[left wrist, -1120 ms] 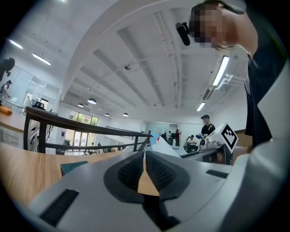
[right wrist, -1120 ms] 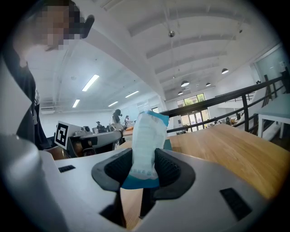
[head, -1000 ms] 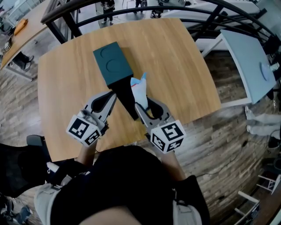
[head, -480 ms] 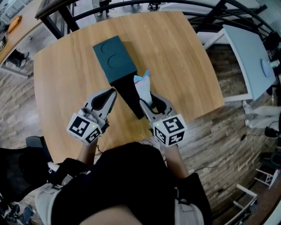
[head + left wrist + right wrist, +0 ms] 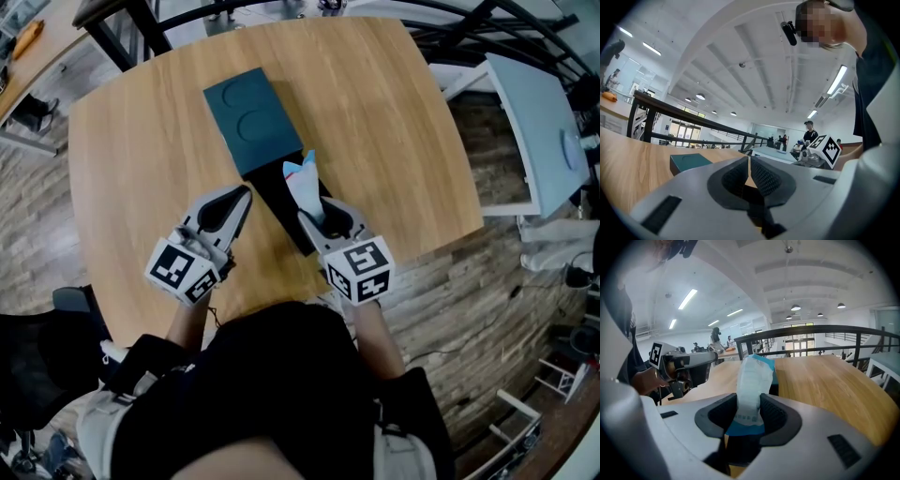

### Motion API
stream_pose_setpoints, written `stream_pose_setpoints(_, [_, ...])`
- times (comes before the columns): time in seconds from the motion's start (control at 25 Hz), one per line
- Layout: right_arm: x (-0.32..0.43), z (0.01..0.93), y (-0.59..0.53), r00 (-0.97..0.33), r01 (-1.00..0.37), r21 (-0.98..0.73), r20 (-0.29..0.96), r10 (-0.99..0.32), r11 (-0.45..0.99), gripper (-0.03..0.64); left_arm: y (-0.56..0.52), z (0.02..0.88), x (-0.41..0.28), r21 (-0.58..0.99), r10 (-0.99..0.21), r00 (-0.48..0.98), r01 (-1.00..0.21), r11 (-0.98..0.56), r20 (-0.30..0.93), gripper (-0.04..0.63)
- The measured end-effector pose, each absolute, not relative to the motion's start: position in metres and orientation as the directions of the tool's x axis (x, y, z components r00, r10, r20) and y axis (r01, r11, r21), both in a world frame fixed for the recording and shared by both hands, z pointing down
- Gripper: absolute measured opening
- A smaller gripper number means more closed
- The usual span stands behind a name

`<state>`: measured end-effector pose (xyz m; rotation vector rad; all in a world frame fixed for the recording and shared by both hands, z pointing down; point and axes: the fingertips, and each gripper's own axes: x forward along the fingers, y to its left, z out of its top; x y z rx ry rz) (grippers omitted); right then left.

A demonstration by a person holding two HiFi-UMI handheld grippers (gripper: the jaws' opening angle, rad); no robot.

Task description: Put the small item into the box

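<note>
A dark teal box point(image 5: 248, 122) lies on the round wooden table point(image 5: 394, 122), its black open part point(image 5: 278, 202) pointing toward me. My right gripper point(image 5: 314, 214) is shut on a small white-and-blue packet point(image 5: 305, 180), which stands up between the pads point(image 5: 751, 380) just right of the black opening. My left gripper point(image 5: 242, 197) hovers left of that opening, jaws closed with nothing between them. In the left gripper view, the teal box point(image 5: 689, 163) shows beyond the closed left gripper point(image 5: 749, 161).
A black railing point(image 5: 169, 23) curves behind the table. A pale white table point(image 5: 534, 131) stands to the right, over the wooden floor point(image 5: 487, 281). The near table edge point(image 5: 281, 305) is close under both grippers. People stand far off in the left gripper view.
Both grippers keep nearly the same places beside the box. The right one has edged slightly forward with the packet, and the head view has shifted a little.
</note>
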<state>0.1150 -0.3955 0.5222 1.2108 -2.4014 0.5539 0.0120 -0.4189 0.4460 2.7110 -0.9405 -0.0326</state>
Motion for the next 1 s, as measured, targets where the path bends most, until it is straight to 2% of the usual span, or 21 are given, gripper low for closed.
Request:
stream_pose_setpoints(0.32, [0.111, 0.554, -0.408, -0.527, -0.817, -0.154, 0.594, -0.608, 0.556, 0.158, -0.435, 0.453, -0.005, 0.279, -0.637, 0.768, -0.628, -0.726, 0.068, 0.025])
stream_pose_setpoints(0.68, [0.106, 0.583, -0.413, -0.464, -0.779, -0.041, 0.709, -0.531, 0.626, 0.158, -0.444, 0.456, -0.016, 0.283, -0.668, 0.742, -0.654, -0.702, 0.059, 0.025])
stream_pose_setpoints(1.0, [0.104, 0.605, -0.418, -0.452, -0.771, -0.057, 0.750, -0.483, 0.635, 0.159, -0.447, 0.462, -0.022, 0.289, -0.677, 0.733, -0.664, -0.690, 0.069, 0.025])
